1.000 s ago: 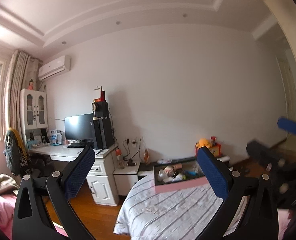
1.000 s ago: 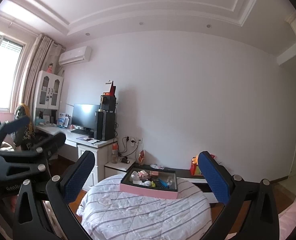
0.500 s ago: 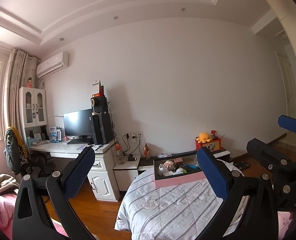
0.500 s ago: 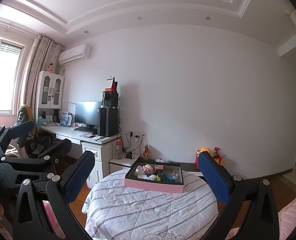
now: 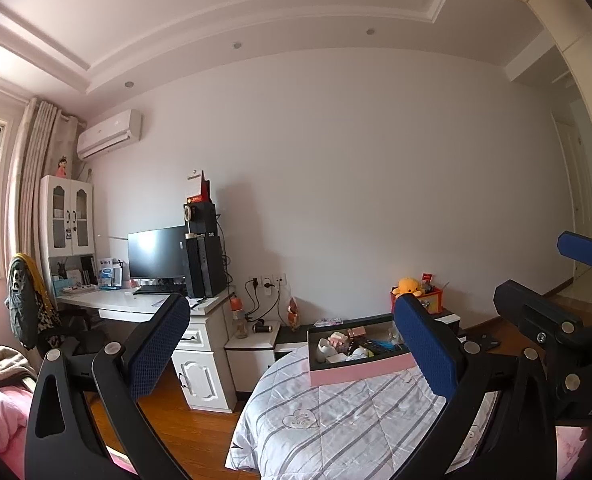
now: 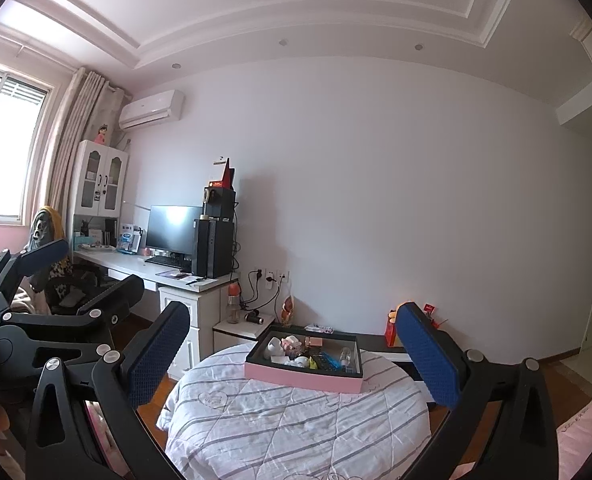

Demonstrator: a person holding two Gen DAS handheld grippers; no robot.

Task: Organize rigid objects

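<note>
Pink-walled box (image 6: 304, 378) of small objects rests on the quilted bed (image 6: 296, 420), well ahead of the left gripper (image 5: 291, 352) and right gripper (image 6: 291, 354), both wide open and empty; advance level, then descend over one item.

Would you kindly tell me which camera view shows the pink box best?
The right wrist view: the whole pink box lies unobstructed on the striped cover, contents visible. In the left wrist view, a blue finger pad of the left gripper hides its right end.
</note>
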